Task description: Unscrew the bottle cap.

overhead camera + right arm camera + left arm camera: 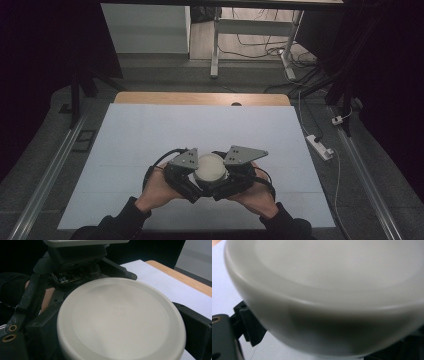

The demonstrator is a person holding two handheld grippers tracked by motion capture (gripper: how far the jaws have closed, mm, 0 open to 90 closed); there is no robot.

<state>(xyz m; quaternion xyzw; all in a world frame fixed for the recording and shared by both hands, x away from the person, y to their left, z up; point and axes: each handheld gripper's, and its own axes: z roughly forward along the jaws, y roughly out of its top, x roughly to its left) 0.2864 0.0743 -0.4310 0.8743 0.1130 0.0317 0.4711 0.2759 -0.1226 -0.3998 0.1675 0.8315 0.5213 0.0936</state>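
High view: white lid point(210, 168) mid-sheet, paper point(150, 130) bare around.

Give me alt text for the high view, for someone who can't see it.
Two hand-held grippers, left gripper and right gripper, meet around a round white lid near the front of a table covered in white. The person's hands and dark sleeves enter from the bottom edge.

Smooth, matt off-white plastic lid point(120, 322), matt white paper sheet point(150, 135) — pale wood table edge point(200, 98)
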